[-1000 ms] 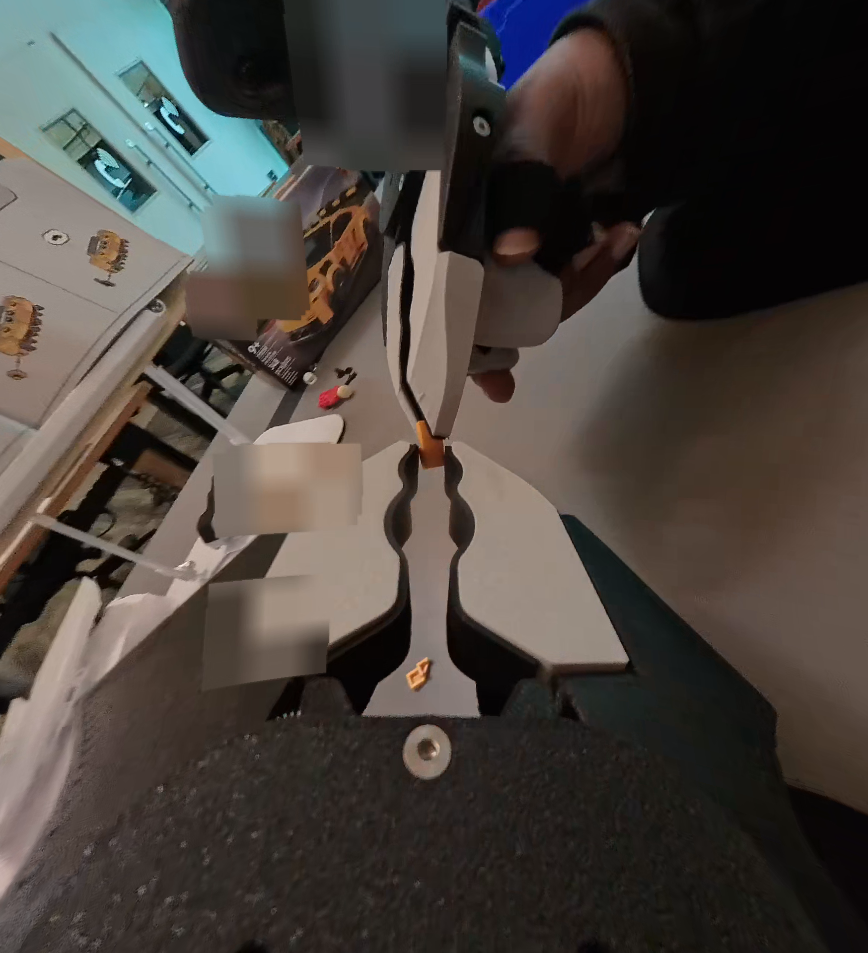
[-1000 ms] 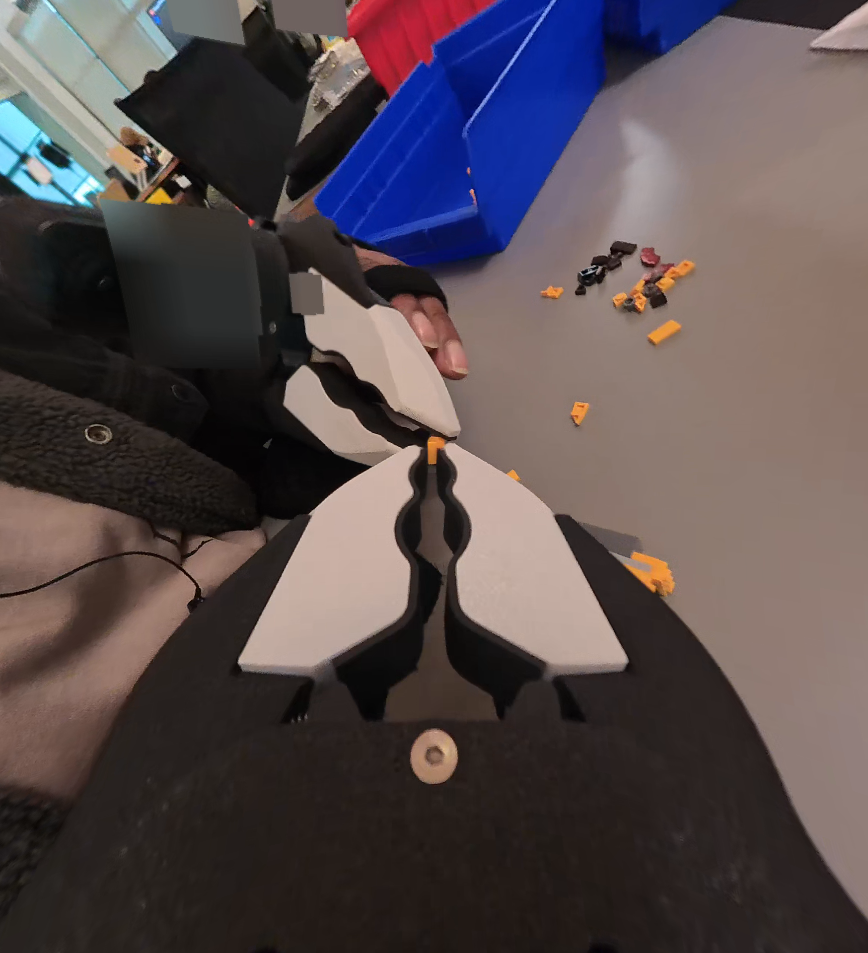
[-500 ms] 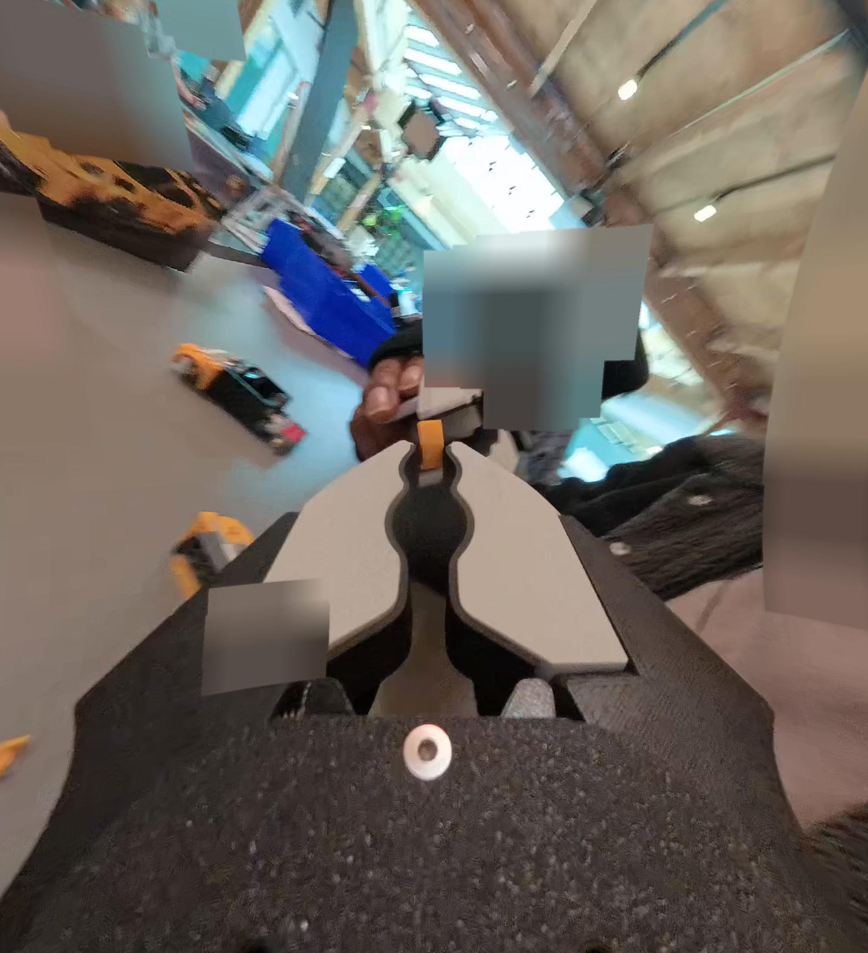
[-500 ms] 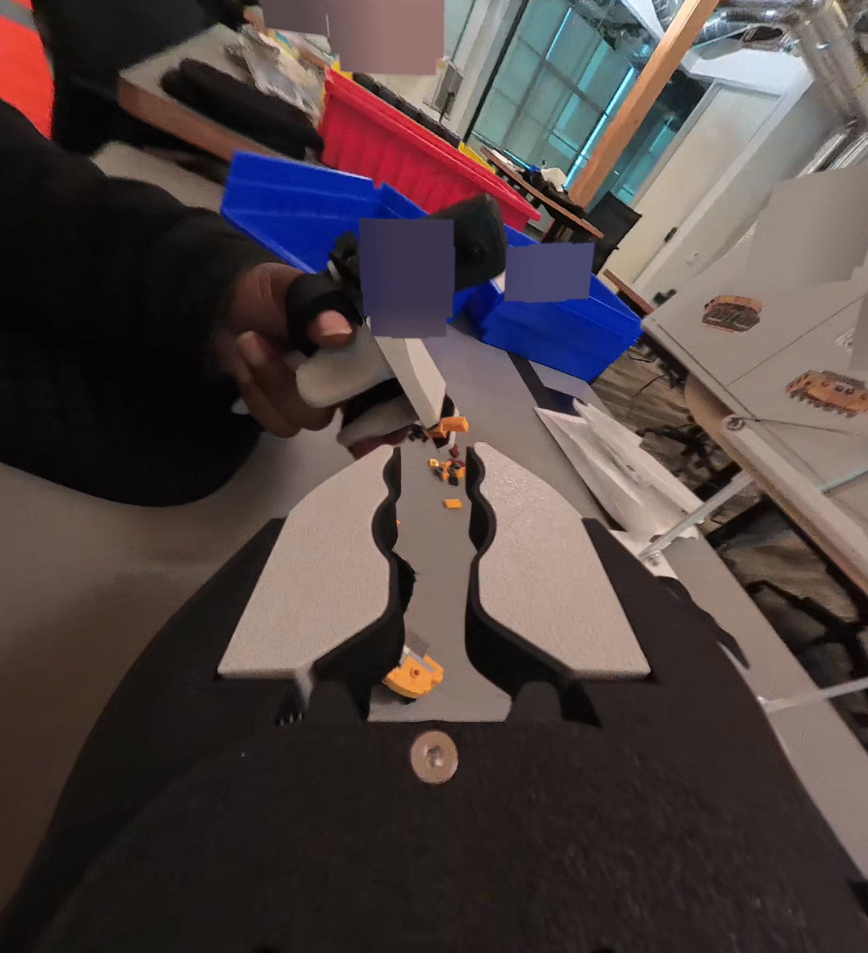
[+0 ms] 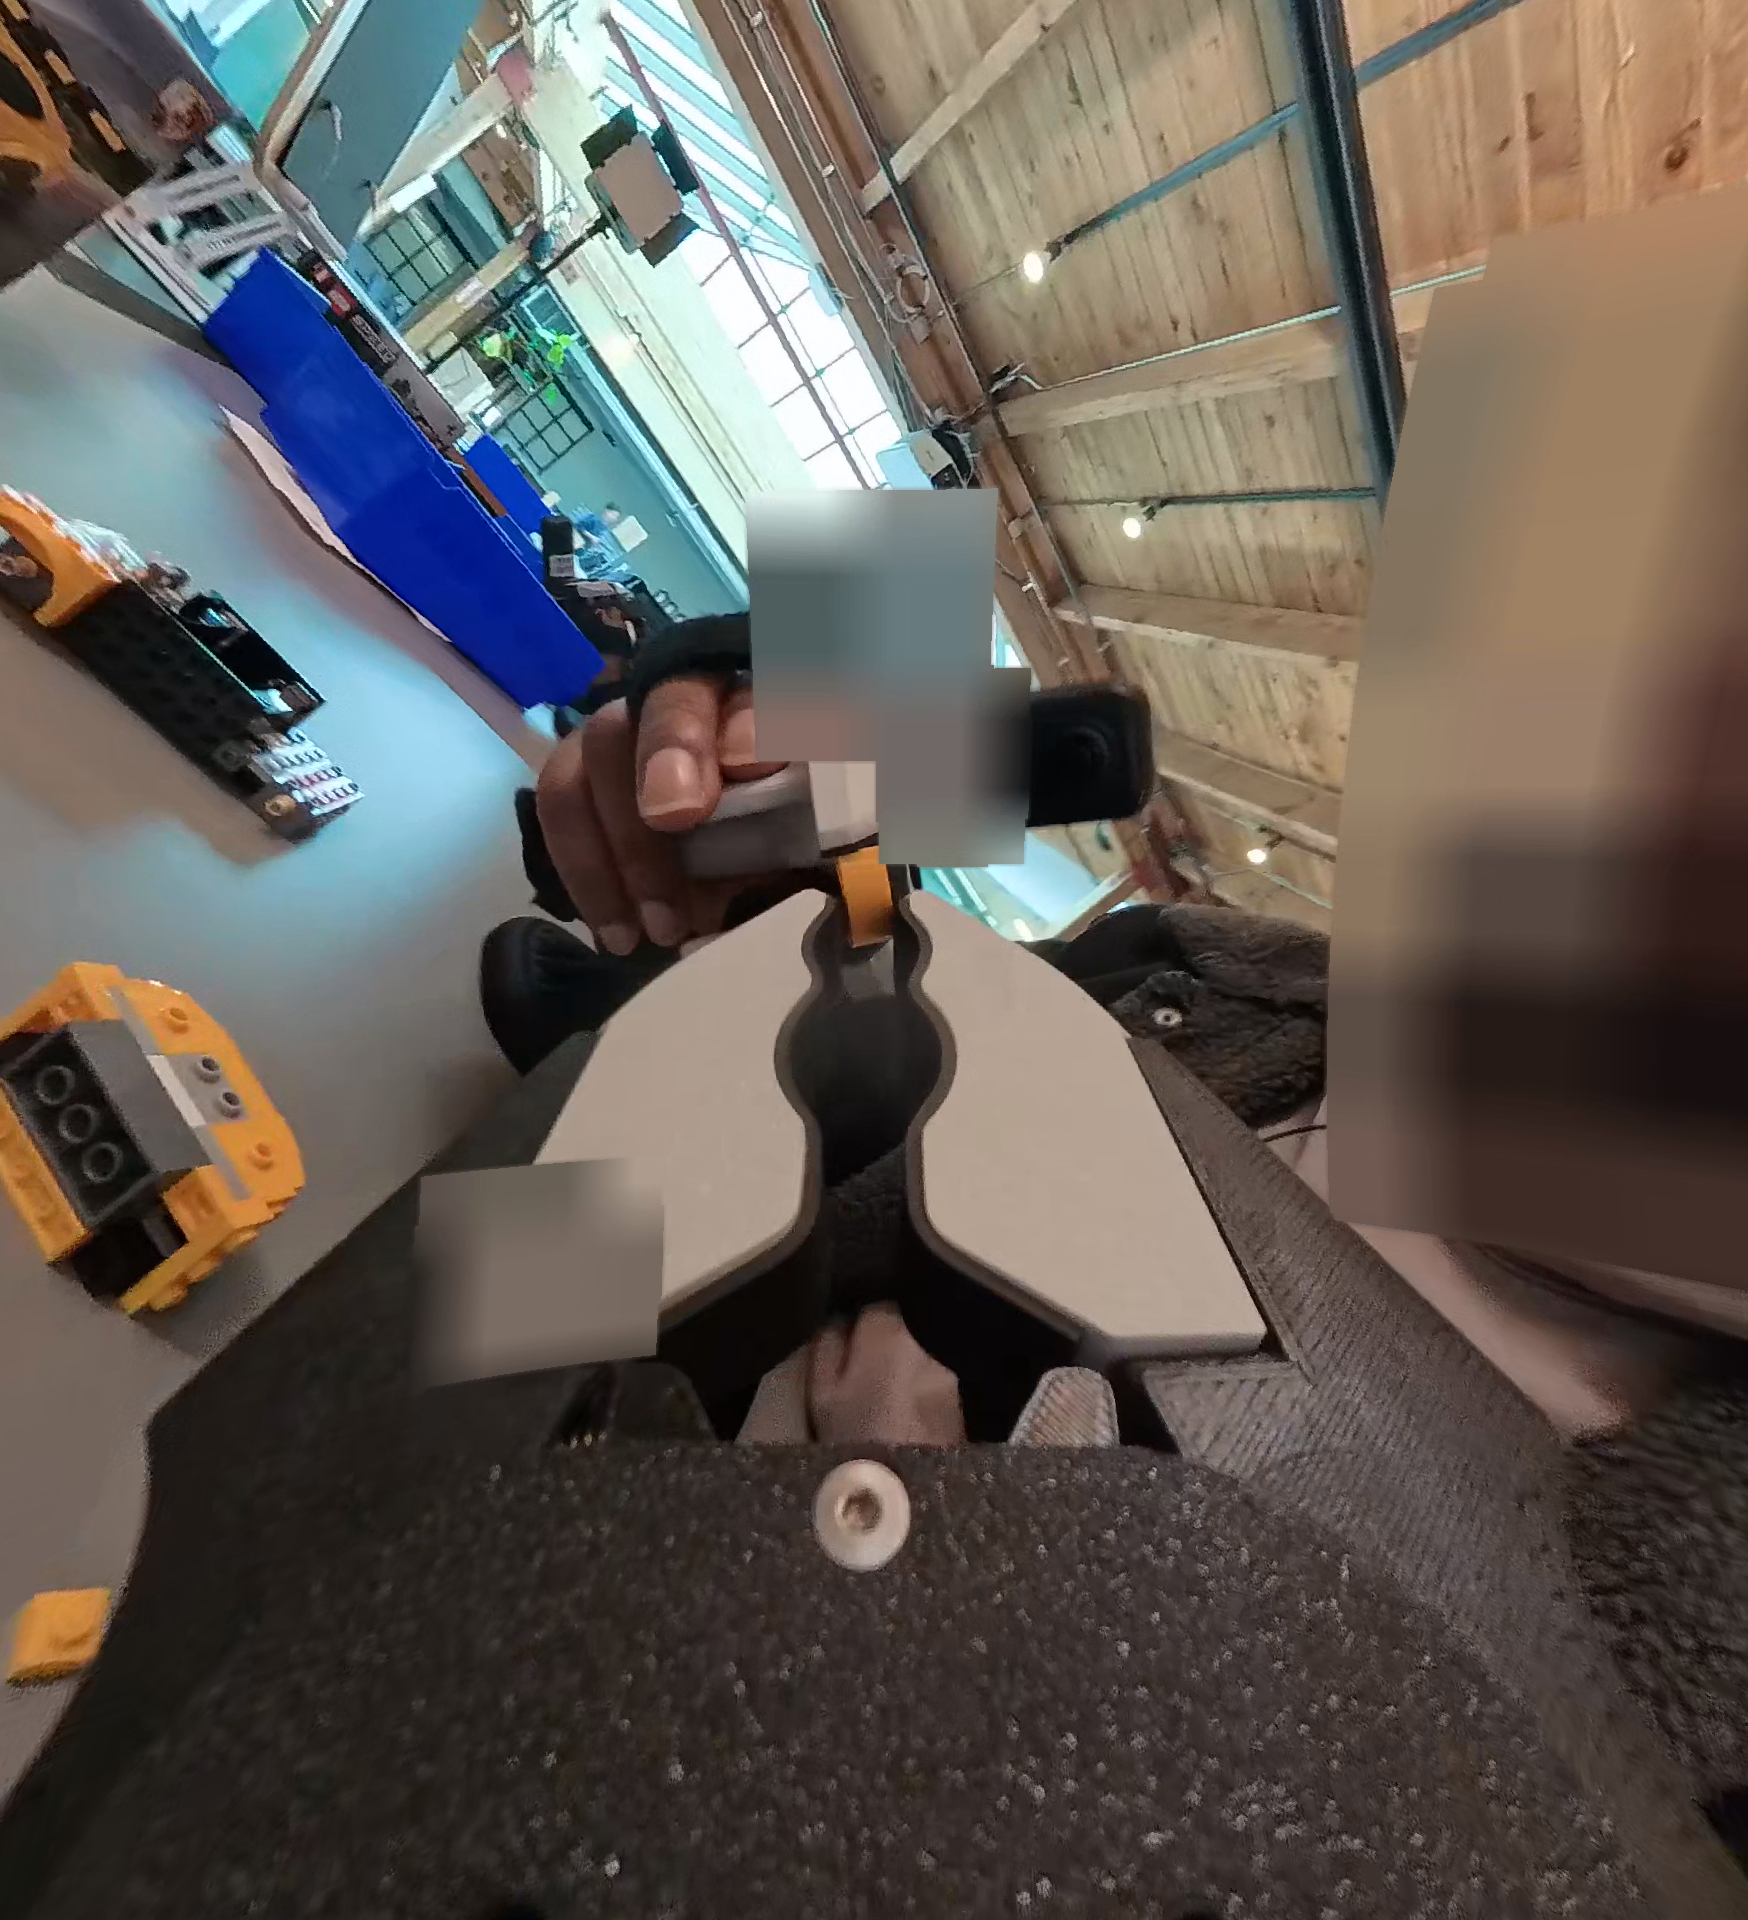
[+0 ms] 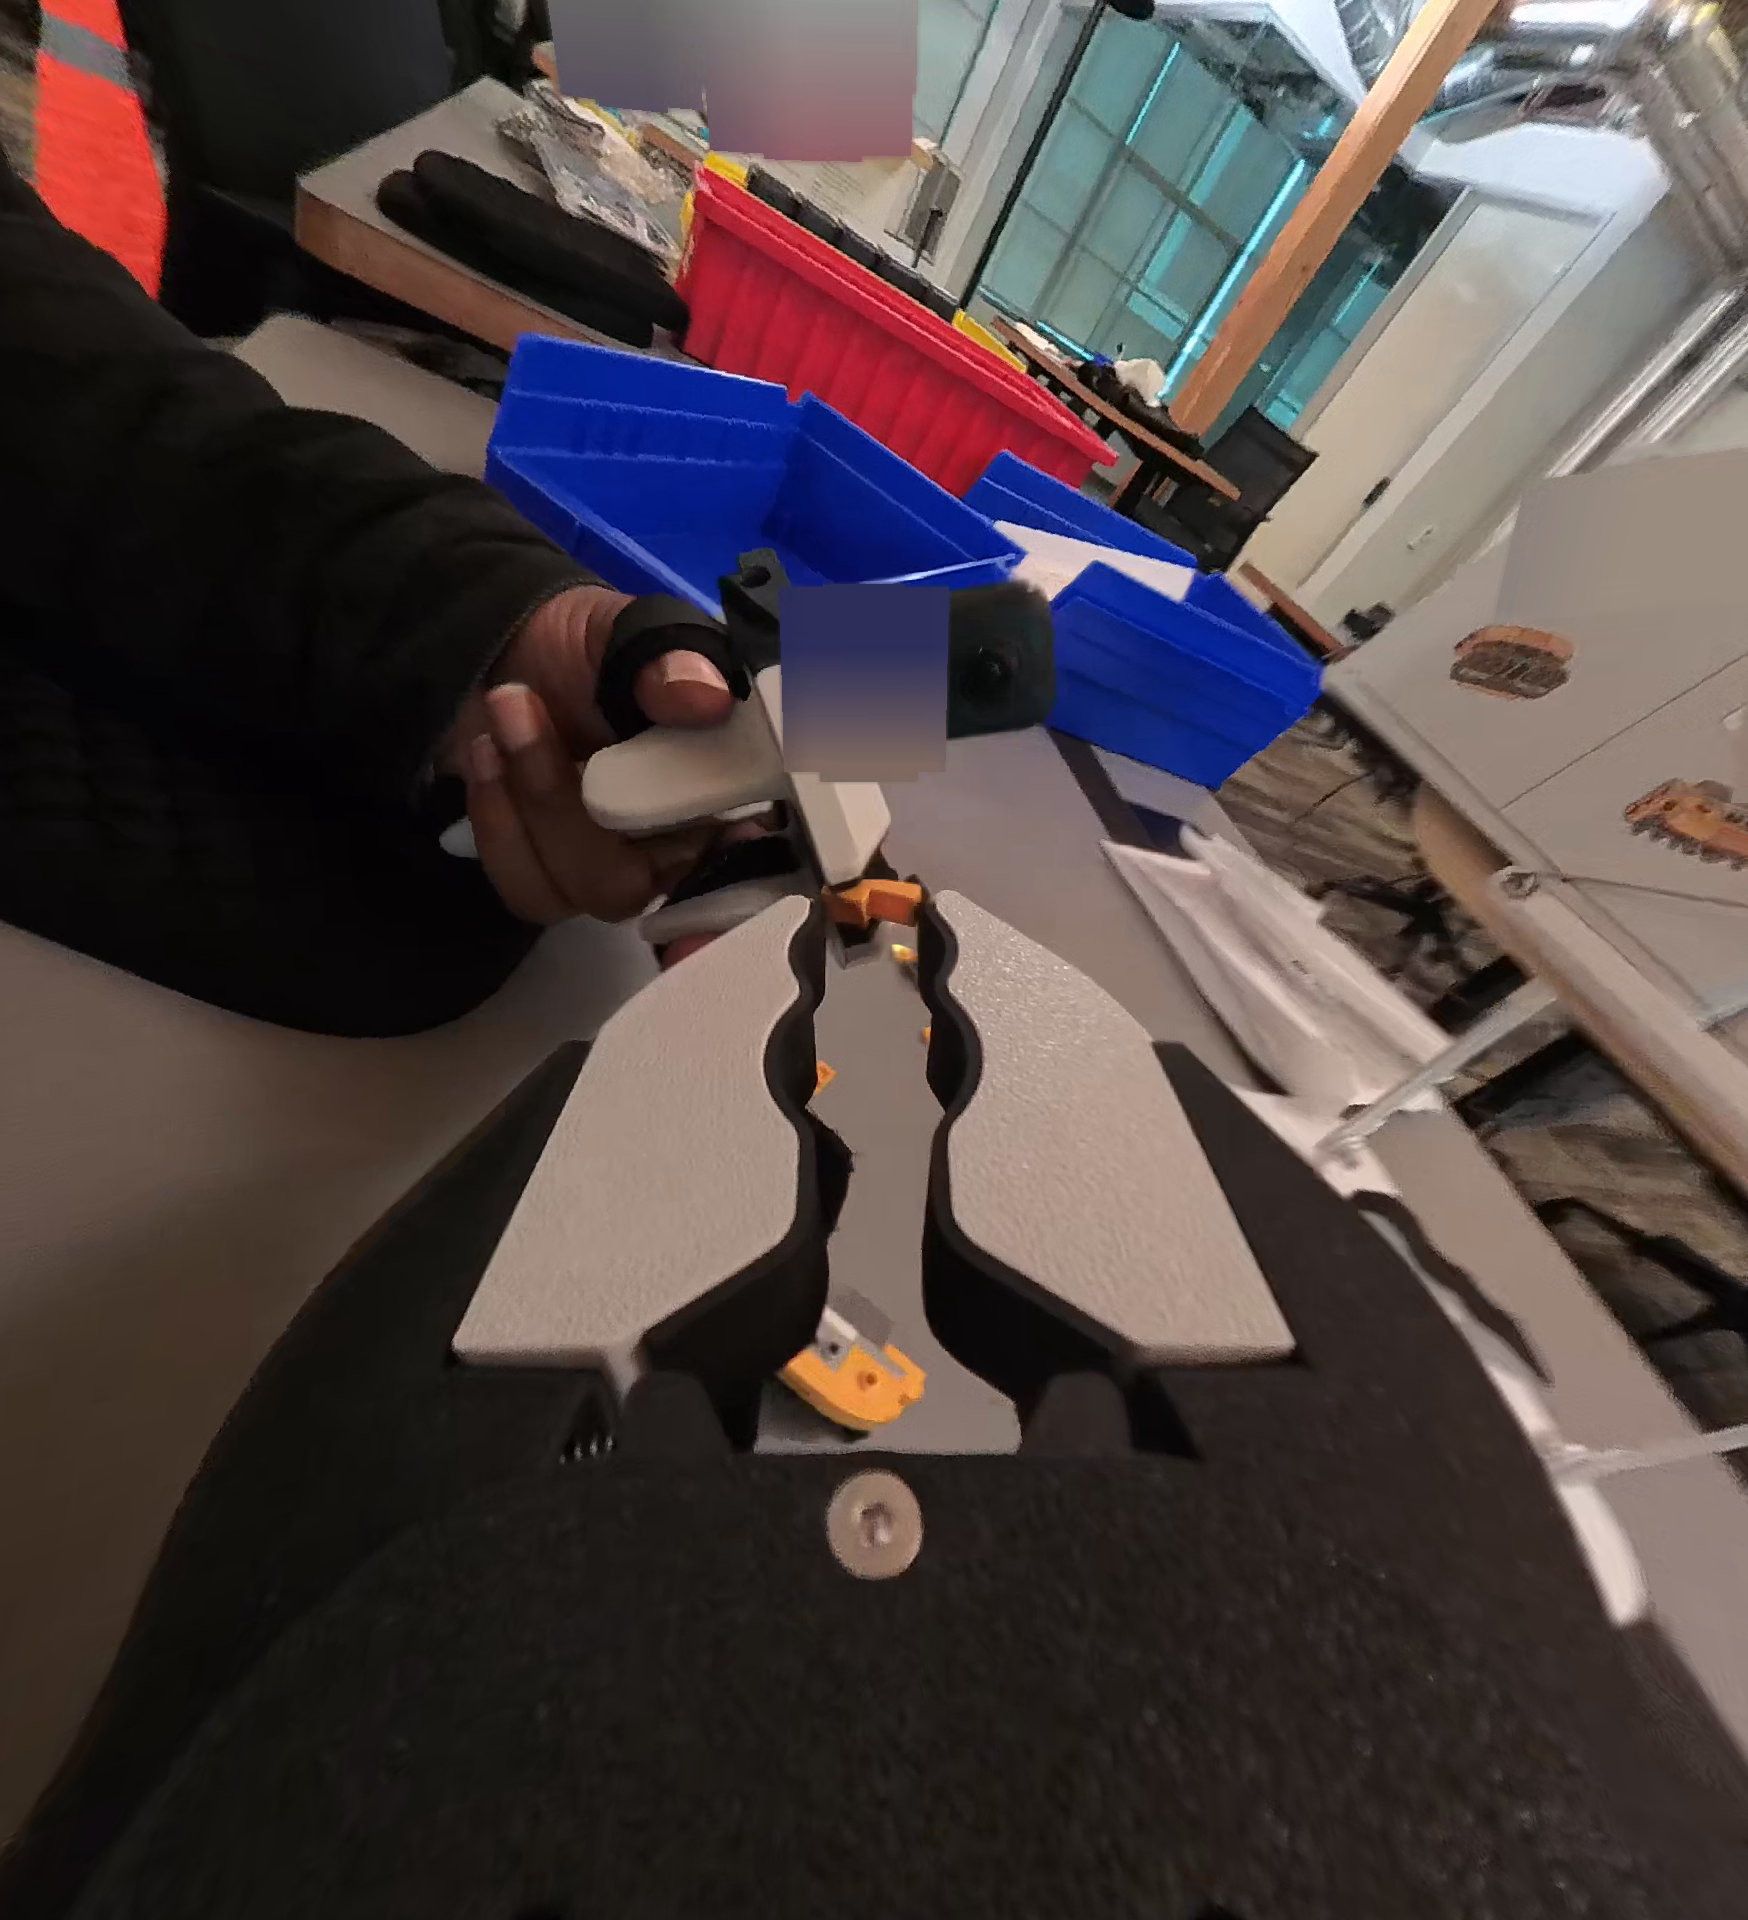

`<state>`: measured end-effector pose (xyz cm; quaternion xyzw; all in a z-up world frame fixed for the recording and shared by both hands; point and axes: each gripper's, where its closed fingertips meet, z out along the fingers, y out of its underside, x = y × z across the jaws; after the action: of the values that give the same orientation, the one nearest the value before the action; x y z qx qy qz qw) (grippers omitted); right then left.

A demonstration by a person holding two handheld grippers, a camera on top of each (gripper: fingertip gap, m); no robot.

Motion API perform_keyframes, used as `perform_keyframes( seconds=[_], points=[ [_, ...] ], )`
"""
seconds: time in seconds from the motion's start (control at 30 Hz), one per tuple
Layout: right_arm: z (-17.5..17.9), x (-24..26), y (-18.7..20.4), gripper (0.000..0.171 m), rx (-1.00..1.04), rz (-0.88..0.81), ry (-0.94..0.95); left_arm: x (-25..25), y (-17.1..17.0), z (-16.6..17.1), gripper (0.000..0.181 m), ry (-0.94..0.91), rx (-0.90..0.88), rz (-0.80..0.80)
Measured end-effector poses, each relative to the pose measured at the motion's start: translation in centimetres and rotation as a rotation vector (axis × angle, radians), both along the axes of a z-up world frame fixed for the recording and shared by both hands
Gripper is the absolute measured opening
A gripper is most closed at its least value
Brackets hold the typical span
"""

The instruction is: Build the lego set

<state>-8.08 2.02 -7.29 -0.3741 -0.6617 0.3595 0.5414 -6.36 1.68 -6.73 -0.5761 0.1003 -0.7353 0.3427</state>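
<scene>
My left gripper [image 5: 862,920] is shut on a small orange lego piece [image 5: 862,902] and holds it up off the grey table [image 5: 122,914]. In the right wrist view the left gripper [image 6: 854,883] comes down from above with that orange piece [image 6: 870,902] at its tip. My right gripper [image 6: 868,920] is open, its two tips close on either side of the piece. The right gripper and the hand holding it [image 5: 641,821] show just beyond the piece in the left wrist view.
An orange and black lego sub-assembly [image 5: 122,1132], a black chassis with an orange arch [image 5: 153,665] and a loose orange plate [image 5: 54,1631] lie on the table. An orange part [image 6: 854,1377] lies below my right gripper. Blue bins [image 6: 849,488], a red bin [image 6: 849,322], instruction sheets [image 6: 1628,727] stand around. Less than 4 cm separates the two grippers' tips.
A second ago both grippers pinched the orange piece. The right gripper let go and both swung round. Now the right jaws have narrowed around the piece the left still holds.
</scene>
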Motion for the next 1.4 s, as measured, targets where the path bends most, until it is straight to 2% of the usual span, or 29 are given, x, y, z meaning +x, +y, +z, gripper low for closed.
perform_keyframes(
  seconds=[0.03,0.1,0.2,0.27,0.43,0.7,1.03,1.17,1.3,1.4],
  points=[
    [0.0,0.1,0.0,0.017,-0.060,0.013,-0.008,0.0,0.0,0.0,0.010,0.021,0.033,0.014],
    [-0.1,0.3,0.2,0.017,-0.244,0.048,-0.062,-0.5,0.2,0.3,0.018,0.079,0.125,0.083],
    [-0.5,1.0,0.0,0.016,-0.589,0.176,-0.163,-1.0,0.8,-0.3,0.020,0.350,0.383,0.252],
    [-0.6,1.4,-0.5,0.016,-0.742,0.265,-0.200,-0.8,0.5,-0.8,0.019,0.538,0.581,0.322],
    [-0.8,1.7,-1.7,0.016,-0.940,0.380,-0.275,0.7,-0.3,-2.0,0.017,0.883,0.991,0.416],
    [-1.7,2.1,-2.2,0.016,-1.123,0.458,-0.386,1.1,-0.6,-2.3,0.011,1.125,1.309,0.503],
    [-2.6,2.4,-2.5,0.016,-1.165,0.488,-0.446,1.6,-1.0,-3.1,0.008,1.241,1.458,0.490],
    [-2.7,2.3,-2.1,0.017,-1.116,0.469,-0.414,1.4,-0.8,-3.2,0.008,1.250,1.440,0.500],
    [-3.7,2.2,1.1,0.027,-0.895,0.275,-0.350,-0.3,0.4,-3.5,0.008,1.309,1.404,0.536],
    [-6.5,2.7,4.5,0.036,-0.539,0.059,-0.401,-1.7,1.3,-4.7,0.008,1.396,1.388,0.521]
  ],
)
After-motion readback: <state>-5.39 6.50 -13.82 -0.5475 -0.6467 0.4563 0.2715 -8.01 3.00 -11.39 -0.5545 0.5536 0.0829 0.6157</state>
